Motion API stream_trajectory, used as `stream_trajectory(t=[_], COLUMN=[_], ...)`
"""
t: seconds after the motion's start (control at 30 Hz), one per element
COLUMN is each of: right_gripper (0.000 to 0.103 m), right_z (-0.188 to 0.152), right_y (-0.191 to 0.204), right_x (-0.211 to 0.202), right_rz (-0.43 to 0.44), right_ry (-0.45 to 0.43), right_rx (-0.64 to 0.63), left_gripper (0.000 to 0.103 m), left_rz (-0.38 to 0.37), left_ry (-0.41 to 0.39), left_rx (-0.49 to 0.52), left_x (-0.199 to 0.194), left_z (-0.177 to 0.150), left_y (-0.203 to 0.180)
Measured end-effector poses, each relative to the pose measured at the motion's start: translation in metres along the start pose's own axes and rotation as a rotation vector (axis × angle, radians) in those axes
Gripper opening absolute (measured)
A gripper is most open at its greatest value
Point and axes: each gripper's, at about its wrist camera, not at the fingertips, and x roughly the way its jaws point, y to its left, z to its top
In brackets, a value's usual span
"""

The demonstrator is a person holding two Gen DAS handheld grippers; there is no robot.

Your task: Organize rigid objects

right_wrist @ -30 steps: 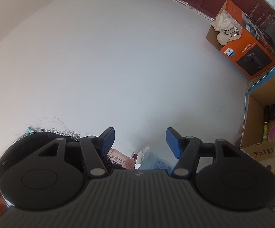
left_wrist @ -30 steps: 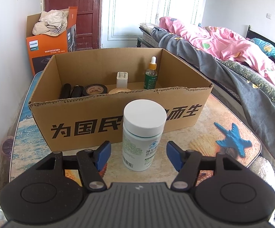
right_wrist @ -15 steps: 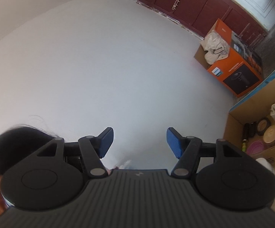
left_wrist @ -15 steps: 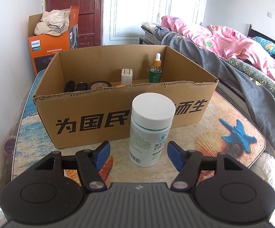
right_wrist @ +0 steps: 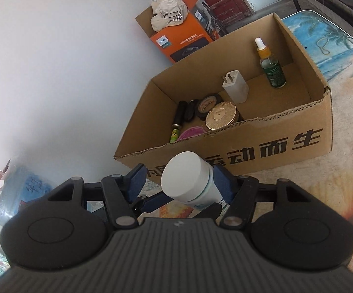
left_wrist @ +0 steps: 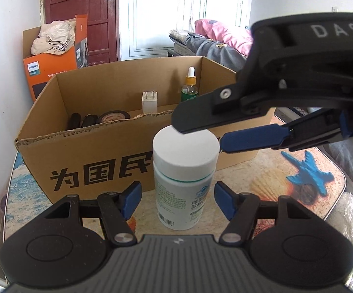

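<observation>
Both hand-held grippers are closing in on one white pill bottle (left_wrist: 185,183) that is standing upright on the counter (left_wrist: 269,178), just in front of the cardboard box (left_wrist: 98,151). Left hand-held gripper (left_wrist: 176,196) is sitting low with its blue pads spread open either side of the bottle's body, not touching it. Right hand-held gripper (right_wrist: 180,183) is reaching in from the right at cap height, its jaws also apart around the cap; whether its right pad is touching the bottle, I cannot tell. The bottle is wearing a broad white cap, a green band and a printed label with a barcode. Farther back, a charger plug (right_wrist: 235,86), a dropper bottle (right_wrist: 271,67) and a tape roll (right_wrist: 207,103) are sitting inside the box.
</observation>
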Motion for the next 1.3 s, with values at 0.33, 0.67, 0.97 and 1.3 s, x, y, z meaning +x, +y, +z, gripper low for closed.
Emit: stream_trajectory(t=[0.33,0.67,0.97,1.3], right_gripper=[0.051,0.047,0.047,0.049], right_z=[-0.001,-0.014,-0.013,-0.009], right_y=[-0.005,-0.007,-0.007,-0.005], right_x=[0.005,-0.013,-0.013,-0.009], right_rz=[-0.018,-0.014,-0.021,-0.032], right_ry=[0.036,0.042,0.047,0.046], right_rx=[-0.017,-0.013,-0.016,-0.024], left_gripper=[0.054,0.054,0.054,0.054], left_rz=[0.004,-0.013,-0.008,0.005], left_ry=[0.017,0.059,0.043,0.045], left_rx=[0.013,0.033,0.043,0.029], left_x=[0.010,-0.003,0.004,0.007], left_z=[0.000,-0.005,-0.005,-0.002], left_y=[-0.006,-0.017,-0.022,-0.022])
